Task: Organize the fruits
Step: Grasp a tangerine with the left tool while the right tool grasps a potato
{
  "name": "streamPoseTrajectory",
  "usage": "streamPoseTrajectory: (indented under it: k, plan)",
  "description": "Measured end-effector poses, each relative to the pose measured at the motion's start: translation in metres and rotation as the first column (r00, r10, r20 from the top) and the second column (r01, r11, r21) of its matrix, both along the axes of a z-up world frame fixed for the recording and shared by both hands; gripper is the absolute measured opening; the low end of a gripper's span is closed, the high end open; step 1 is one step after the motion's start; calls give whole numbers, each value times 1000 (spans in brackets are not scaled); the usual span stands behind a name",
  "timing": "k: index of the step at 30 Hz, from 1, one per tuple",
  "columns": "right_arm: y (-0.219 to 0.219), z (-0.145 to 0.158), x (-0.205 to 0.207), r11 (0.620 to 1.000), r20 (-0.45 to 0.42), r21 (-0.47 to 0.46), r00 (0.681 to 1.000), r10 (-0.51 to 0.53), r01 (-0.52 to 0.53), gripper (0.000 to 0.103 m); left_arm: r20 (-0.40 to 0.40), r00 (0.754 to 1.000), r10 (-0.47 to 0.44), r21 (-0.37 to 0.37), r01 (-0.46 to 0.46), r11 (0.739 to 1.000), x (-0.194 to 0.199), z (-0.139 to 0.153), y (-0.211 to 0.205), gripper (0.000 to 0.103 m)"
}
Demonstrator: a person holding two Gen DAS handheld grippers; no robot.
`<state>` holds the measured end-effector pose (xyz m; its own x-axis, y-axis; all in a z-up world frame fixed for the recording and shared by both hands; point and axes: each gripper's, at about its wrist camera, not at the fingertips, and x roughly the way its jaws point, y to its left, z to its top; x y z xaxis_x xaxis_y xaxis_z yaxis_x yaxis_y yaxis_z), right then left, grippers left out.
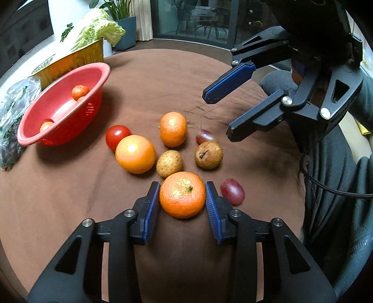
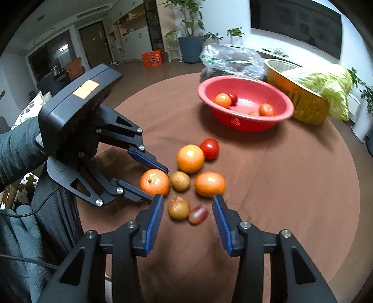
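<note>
Cabbage (image 1: pixel 93 28) cut off at top edge, bagged greens (image 1: pixel 11 130) cropped left

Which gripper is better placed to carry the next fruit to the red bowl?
Left gripper: its blue pads flank the stemmed orange mandarin. Right gripper is open above a brown pear and grape.

A home living room: a dark wall-mounted screen (image 2: pixel 296 21) at upper right, potted plants (image 2: pixel 190 30) along the back wall, cupboards and doors (image 2: pixel 93 42) at upper left, glass patio doors (image 1: pixel 198 21) at top, and a round brown-clothed bench (image 2: pixel 291 186) bearing food.
</note>
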<state>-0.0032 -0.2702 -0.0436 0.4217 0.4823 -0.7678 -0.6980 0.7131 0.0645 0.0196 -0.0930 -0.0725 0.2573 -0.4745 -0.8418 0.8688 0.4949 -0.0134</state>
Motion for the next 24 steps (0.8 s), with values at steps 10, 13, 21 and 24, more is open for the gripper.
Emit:
streamPoseTrajectory:
  k: [10,13,21,24]
  plan:
    - [41,-7,14,994,-9,-60,996,90,-90,42,7,998,57,25,-57,998,3,0,34,36]
    - [52,-13,20,989,-14,-104,994,104,-105,41,8,997,72,33,-72,997,5,0,44,36]
    - [65,-27,36,976,-42,-190,994,101,-108,32,15,996,84,40,-84,996,10,2,50,36]
    - [66,-27,36,973,-36,-205,994,105,-110,29,15,996,84,41,-84,996,10,2,50,36]
